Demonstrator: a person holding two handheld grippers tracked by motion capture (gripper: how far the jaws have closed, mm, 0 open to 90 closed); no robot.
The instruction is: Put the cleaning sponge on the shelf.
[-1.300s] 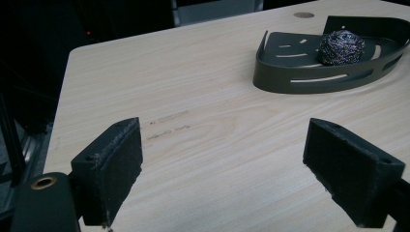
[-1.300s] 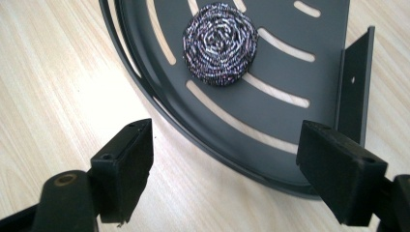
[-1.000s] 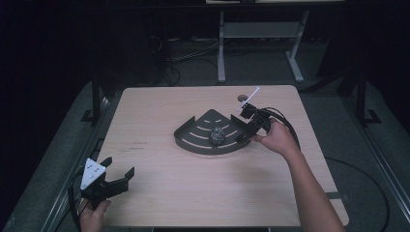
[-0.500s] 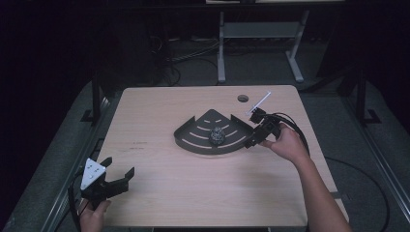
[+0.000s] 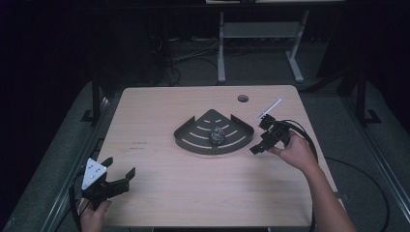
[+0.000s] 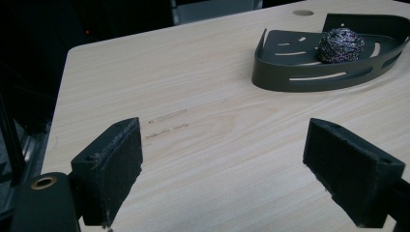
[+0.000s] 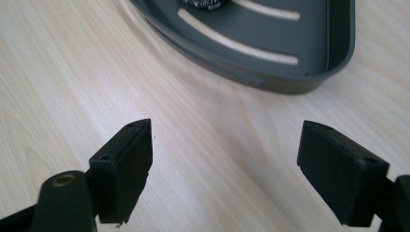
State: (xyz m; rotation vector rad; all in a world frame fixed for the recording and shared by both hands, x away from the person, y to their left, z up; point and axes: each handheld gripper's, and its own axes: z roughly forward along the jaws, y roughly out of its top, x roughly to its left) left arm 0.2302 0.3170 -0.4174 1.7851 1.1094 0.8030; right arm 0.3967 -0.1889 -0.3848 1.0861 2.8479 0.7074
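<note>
One dark corner tray, curved edge toward person, scourer inside

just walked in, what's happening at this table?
A person works at a wooden table with a tool in each hand. A dark, fan-shaped slotted tray sits mid-table with a metal scouring ball resting in it. The right tool sits just off the tray's right corner, jaws open with nothing between them. The left tool waits at the near left corner of the table, also open and empty. Nothing is being held right now.
</note>
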